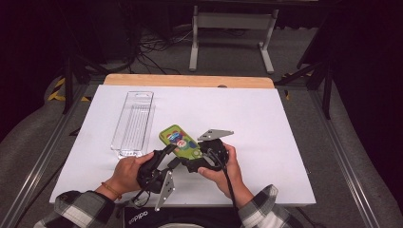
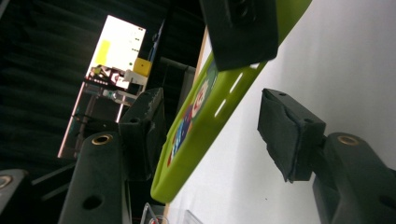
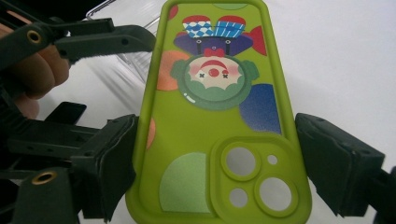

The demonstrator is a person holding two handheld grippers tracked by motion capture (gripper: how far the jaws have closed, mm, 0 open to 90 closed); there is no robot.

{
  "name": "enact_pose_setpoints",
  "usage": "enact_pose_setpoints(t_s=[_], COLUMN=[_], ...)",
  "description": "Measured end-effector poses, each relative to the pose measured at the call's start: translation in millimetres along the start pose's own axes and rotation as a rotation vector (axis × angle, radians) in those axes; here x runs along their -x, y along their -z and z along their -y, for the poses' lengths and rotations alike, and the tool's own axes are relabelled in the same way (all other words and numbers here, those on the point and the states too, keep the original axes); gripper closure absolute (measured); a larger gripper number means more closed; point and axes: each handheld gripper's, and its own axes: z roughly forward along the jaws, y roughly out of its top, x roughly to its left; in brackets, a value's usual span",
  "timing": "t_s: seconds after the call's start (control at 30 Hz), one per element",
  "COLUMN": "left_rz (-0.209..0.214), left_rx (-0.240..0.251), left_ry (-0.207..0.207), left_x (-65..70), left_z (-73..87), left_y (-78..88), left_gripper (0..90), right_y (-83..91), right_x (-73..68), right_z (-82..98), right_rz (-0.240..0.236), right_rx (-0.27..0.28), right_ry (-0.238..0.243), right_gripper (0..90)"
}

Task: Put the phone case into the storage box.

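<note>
We observed a lime-green phone case (image 1: 179, 141), printed with a clown figure and coloured patches, its camera cut-outs at the near end. It was tilted above the white table (image 1: 266, 123), just right of a clear plastic package tray (image 1: 133, 123) lying flat.

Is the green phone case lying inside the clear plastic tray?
No, in the high view the green phone case is outside the clear plastic tray, to its right, between the two grippers near the hands.
</note>
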Motion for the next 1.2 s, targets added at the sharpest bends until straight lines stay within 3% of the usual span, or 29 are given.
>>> enact_pose_setpoints(t_s=[0.13,0.17,0.47,0.5,0.57,0.63,0.67,0.9,0.93,1.0,1.07,1.1,1.2], left_rz=[0.011,0.010,0.014,0.009,0.017,0.006,-0.005,-0.017,-0.020,-0.026,-0.022,-0.026,-0.030], left_rx=[0.000,-0.001,-0.006,0.003,-0.007,-0.018,0.013,-0.006,-0.029,-0.018,-0.023,-0.015,-0.019], left_ry=[-0.005,-0.026,-0.080,-0.106,-0.104,-0.145,-0.131,-0.145,-0.162,-0.162,-0.132,-0.144,-0.123], left_x=[2.6,2.5,9.3,8.5,10.6,11.3,13.5,14.0,12.3,10.8,11.6,10.3,10.3], left_z=[-0.7,-0.9,-2.4,-2.9,-2.6,-3.7,-3.8,-5.0,-5.7,-6.1,-5.4,-6.0,-6.4], left_y=[-1.2,-1.4,-1.2,-1.6,-1.2,-0.2,-2.4,-0.2,1.4,0.7,1.1,0.7,1.9], left_gripper=[51.7,53.4,72.2,73.4,75.9,76.9,77.2,78.0,78.0,78.0,78.0,78.1,78.2], right_y=[-1.6,-1.9,-3.6,-3.8,-3.8,-3.6,-3.5,-2.6,-2.5,-2.3,-1.6,-1.2,0.5], right_x=[-1.3,-1.3,0.8,0.9,1.0,2.5,2.9,4.3,5.0,6.2,6.4,6.3,6.1], right_z=[0.3,0.4,1.1,1.0,1.0,0.7,0.7,0.1,0.0,-0.2,-0.7,-0.9,-1.9], right_rz=[-0.007,-0.007,-0.023,-0.027,-0.029,-0.040,-0.041,-0.061,-0.065,-0.072,-0.077,-0.076,-0.077], right_rx=[-0.005,-0.004,-0.015,-0.017,-0.017,-0.017,-0.018,-0.022,-0.020,-0.014,-0.006,-0.004,0.004], right_ry=[0.001,0.004,-0.014,-0.015,-0.015,-0.022,-0.025,-0.036,-0.037,-0.037,-0.039,-0.036,-0.035], right_gripper=[16.5,16.5,16.5,16.5,16.5,16.5,16.5,16.0,16.0,15.8,15.7,15.7,15.7])
